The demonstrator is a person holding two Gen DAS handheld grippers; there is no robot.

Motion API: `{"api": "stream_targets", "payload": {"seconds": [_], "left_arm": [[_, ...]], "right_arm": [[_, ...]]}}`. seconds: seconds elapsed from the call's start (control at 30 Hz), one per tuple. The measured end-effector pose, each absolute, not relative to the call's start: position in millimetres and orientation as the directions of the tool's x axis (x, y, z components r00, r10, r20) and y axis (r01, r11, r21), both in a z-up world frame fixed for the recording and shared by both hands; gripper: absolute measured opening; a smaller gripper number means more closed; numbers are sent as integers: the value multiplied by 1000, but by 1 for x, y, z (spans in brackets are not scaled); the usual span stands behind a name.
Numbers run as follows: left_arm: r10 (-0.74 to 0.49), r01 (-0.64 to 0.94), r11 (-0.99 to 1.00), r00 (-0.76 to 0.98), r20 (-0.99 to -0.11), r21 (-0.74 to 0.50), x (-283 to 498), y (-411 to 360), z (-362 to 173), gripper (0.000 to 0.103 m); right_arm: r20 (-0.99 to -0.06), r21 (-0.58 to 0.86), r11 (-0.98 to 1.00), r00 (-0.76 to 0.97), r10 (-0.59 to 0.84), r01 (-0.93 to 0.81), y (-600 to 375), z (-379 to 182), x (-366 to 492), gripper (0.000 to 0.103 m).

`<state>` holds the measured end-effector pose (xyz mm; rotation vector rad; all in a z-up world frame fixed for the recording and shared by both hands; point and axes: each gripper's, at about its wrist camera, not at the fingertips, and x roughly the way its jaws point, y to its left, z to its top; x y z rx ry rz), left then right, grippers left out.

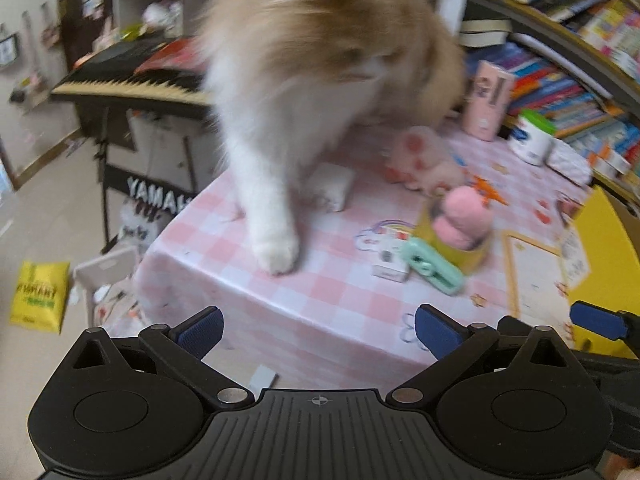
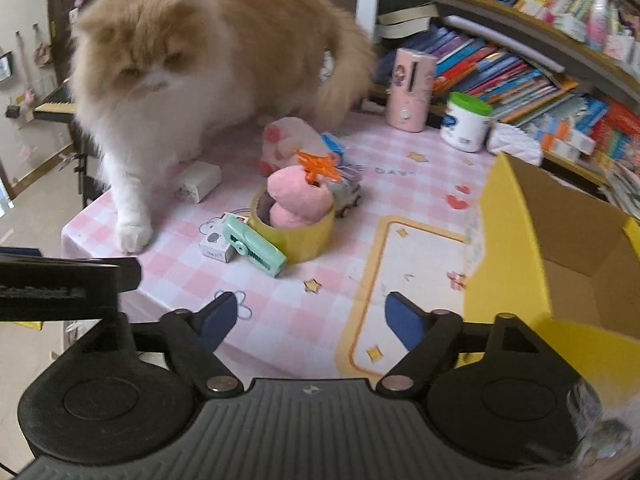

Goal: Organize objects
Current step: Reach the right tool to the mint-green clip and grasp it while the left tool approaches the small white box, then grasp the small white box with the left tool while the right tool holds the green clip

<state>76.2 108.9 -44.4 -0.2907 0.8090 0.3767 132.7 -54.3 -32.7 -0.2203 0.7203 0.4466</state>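
Beyond both open, empty grippers, well apart from the fingers, sits the mint green clip (image 2: 255, 249) on the pink checked tablecloth (image 2: 304, 320), touching the yellow tape roll (image 2: 304, 242) holding pink plush (image 2: 298, 200). Lies slanting from far left to near right. Closer to right gripper (image 2: 312, 316) than left gripper (image 1: 318, 332); cat's paw (image 2: 132, 236) just left.

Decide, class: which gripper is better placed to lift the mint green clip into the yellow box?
Probably the right gripper: open, facing the mint green clip, yellow box on its own side. The cat crowds the left gripper.
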Motion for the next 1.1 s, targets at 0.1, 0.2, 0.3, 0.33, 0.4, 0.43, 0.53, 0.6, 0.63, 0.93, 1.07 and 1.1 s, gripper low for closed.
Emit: {"api": "stream_targets", "payload": {"seconds": [0.1,0.2,0.3,0.33,0.4,0.43,0.53,0.6,0.63,0.93,1.07,1.1], "left_arm": [[243,-467,879,612,-753,-97,79,115,-46,99],[270,-495,865,596,-756,-81,84,119,-46,95],[296,-525,849,573,-764,-65,88,123,-47,93],[302,-535,842,566,-767,-64,88,125,-47,93],[309,-553,831,554,-773,-64,90,129,-48,93],[312,-561,825,550,-775,-66,91,130,-48,93],[320,-571,818,542,-777,-61,95,131,-49,93],[326,-573,818,537,-778,-53,98,129,-49,93],[327,-573,818,536,-779,-51,100,128,-49,93],[290,-547,834,539,-791,-68,127,125,-55,87],[247,-486,871,558,-792,-71,150,116,-61,83],[233,-467,881,562,-794,-72,157,113,-63,81]], "right_arm": [[-692,-27,856,628,356,-516,-43,-39,151,65],[-696,-17,820,595,402,-573,-31,-44,165,58],[-690,-26,772,571,446,-635,-16,-48,176,49],[-689,-34,754,562,458,-655,-11,-50,180,48],[-689,-46,722,545,477,-690,-1,-55,187,42],[-692,-52,705,535,485,-707,3,-58,191,41],[-707,-69,668,509,492,-741,15,-67,203,35],[-717,-74,646,490,495,-760,21,-72,207,33],[-714,-88,636,494,496,-766,23,-74,208,33],[-745,-83,567,429,510,-819,23,-83,226,24],[-762,-33,589,402,508,-807,6,-78,232,24],[-763,-29,595,402,506,-803,1,-76,232,24]]}}
